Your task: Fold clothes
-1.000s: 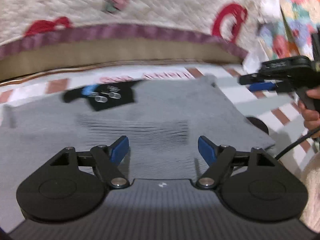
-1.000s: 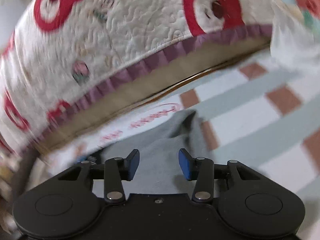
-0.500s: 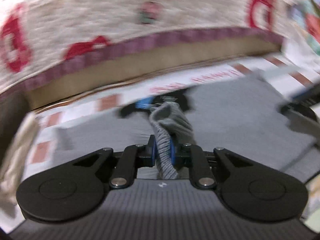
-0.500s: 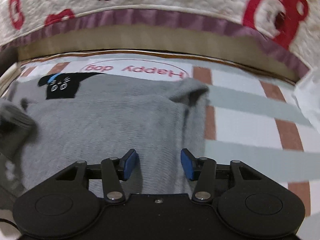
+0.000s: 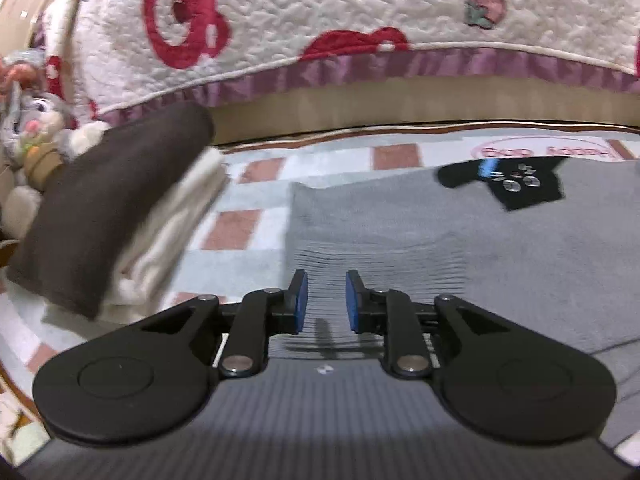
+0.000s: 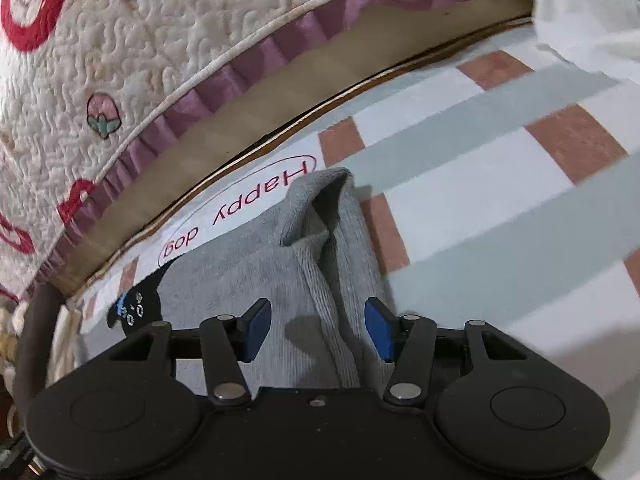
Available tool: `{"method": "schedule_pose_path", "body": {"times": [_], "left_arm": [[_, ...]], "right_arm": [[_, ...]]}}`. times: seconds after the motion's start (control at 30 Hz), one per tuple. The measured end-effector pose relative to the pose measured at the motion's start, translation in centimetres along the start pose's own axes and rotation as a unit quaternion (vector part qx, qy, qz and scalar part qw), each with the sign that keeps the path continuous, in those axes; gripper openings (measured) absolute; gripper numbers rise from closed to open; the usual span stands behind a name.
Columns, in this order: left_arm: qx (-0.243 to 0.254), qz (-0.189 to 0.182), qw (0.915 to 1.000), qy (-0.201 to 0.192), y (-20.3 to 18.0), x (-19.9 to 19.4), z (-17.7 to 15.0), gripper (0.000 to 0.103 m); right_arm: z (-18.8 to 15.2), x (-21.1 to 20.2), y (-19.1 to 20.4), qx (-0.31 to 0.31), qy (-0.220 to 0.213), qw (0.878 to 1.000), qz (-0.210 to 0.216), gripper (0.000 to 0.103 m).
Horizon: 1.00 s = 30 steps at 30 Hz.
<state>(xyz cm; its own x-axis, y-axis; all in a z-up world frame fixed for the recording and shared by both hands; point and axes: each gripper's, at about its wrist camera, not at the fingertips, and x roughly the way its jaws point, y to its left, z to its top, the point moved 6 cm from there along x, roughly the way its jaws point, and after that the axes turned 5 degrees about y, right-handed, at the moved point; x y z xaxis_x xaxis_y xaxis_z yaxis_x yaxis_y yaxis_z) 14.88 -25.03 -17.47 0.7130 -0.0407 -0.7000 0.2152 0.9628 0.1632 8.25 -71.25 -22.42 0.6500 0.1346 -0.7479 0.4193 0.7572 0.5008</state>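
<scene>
Right wrist: your right gripper gapes, empty, over grey sweater's bunched sleeve; soft, limp knit, pinch that ridge; left gripper narrowly open, empty

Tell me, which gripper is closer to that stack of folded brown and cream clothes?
Left. The left gripper hovers over the grey garment's edge with the folded stack just beside it. The right gripper sits over the garment's opposite edge, away from the stack.
</scene>
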Motion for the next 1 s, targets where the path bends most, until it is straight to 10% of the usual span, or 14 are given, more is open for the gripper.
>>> {"method": "schedule_pose_path", "body": {"times": [0.33,0.43,0.6,0.7,0.87,1.0], "left_arm": [[-0.034,-0.038,0.9987,0.008,-0.9,0.2,-1.1,0.037],[-0.035,-0.037,0.9987,0.006,-0.9,0.0,-1.0,0.037],[-0.002,-0.04,0.9991,-0.012,-1.5,-1.0,-0.4,0.036],[0.014,-0.051,0.9986,-0.012,-1.9,-1.0,-0.5,0.036],[0.0,-0.056,0.9983,0.014,-1.5,0.0,-1.2,0.037],[-0.012,-0.044,0.9987,0.025,-0.7,0.5,-1.4,0.04]], "right_arm": [[-1.2,3.2,2.9,-0.106,0.003,0.993,-0.05,0.06],[-1.4,3.4,3.6,-0.129,0.0,0.991,-0.045,0.022],[-0.6,-0.7,3.3,-0.124,-0.061,0.989,-0.057,0.007],[-0.1,-1.5,1.0,-0.111,-0.062,0.986,-0.112,0.007],[0.4,0.0,-0.9,-0.053,-0.02,0.995,-0.085,0.009],[0.2,-0.9,-1.0,-0.035,-0.035,0.994,-0.099,0.038]]}}
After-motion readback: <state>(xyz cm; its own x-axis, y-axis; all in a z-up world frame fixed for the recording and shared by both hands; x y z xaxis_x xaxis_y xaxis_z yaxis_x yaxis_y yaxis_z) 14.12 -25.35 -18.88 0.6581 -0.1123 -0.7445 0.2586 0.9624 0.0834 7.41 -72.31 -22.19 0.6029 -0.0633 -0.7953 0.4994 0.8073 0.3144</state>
